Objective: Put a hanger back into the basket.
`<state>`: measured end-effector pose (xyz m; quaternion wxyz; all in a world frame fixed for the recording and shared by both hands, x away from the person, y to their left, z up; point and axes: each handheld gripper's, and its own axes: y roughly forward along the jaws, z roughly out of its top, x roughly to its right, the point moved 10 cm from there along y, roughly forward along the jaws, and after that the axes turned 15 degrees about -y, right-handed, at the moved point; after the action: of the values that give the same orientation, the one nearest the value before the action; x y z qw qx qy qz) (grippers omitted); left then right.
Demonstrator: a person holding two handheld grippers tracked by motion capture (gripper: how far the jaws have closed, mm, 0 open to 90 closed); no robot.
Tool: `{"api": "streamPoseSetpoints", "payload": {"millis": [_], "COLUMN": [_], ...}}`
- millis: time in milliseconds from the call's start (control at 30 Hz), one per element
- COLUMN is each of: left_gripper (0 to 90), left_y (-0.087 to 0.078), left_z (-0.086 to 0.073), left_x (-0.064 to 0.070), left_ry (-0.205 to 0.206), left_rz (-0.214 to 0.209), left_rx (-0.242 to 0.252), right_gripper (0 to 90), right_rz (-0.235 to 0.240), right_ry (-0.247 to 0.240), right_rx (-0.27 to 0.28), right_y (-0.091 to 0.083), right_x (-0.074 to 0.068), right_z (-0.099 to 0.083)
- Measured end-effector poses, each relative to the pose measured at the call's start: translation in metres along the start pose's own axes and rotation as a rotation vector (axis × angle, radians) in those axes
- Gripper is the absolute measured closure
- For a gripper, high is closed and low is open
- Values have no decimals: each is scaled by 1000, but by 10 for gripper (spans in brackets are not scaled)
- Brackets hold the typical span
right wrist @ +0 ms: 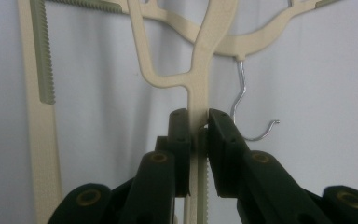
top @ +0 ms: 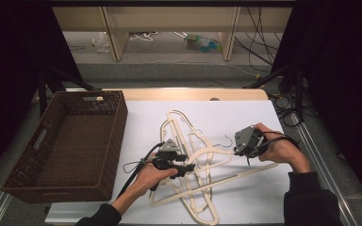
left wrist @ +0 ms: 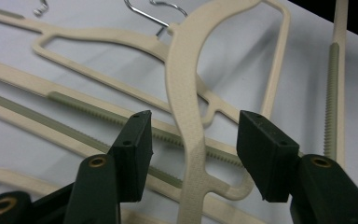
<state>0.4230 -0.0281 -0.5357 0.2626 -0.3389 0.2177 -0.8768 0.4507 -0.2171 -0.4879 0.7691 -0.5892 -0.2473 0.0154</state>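
Several cream plastic hangers [top: 202, 162] with metal hooks lie crossed in a pile on the white table [top: 245, 113]. My left gripper [top: 188, 168] is low over the pile's middle. In the left gripper view it [left wrist: 193, 135] is open, its jaws standing either side of a curved hanger arm [left wrist: 184, 88] without touching it. My right gripper [top: 247, 154] is at the pile's right end. In the right gripper view it [right wrist: 198, 123] is shut on a hanger's thin bar [right wrist: 199, 88], beside a wire hook [right wrist: 239, 95].
A dark brown woven basket [top: 118, 127] stands at the table's left, with nothing inside that I can see. Black stands and cables flank the table. Shelving and loose items lie on the floor beyond the far edge.
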Motion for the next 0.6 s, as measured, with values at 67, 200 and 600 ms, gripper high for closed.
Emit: {"api": "streamPoseSetpoints", "payload": {"millis": [67, 200, 600], "left_gripper": [466, 512, 606], "left_y": [4, 10, 3], "left_z": [3, 3, 9], "left_x": [1, 3, 5], "left_ry": [-49, -58, -72], "left_rz": [-30, -45, -78], "left_rx": [-10, -60, -52], "right_gripper": [798, 798, 798], "right_rz": [4, 4, -7], "right_ry": [0, -21, -28], "right_rx": [-2, 13, 18], "right_y": [0, 0, -1], "right_x": [-1, 0, 0], "right_z": [1, 5, 8]}}
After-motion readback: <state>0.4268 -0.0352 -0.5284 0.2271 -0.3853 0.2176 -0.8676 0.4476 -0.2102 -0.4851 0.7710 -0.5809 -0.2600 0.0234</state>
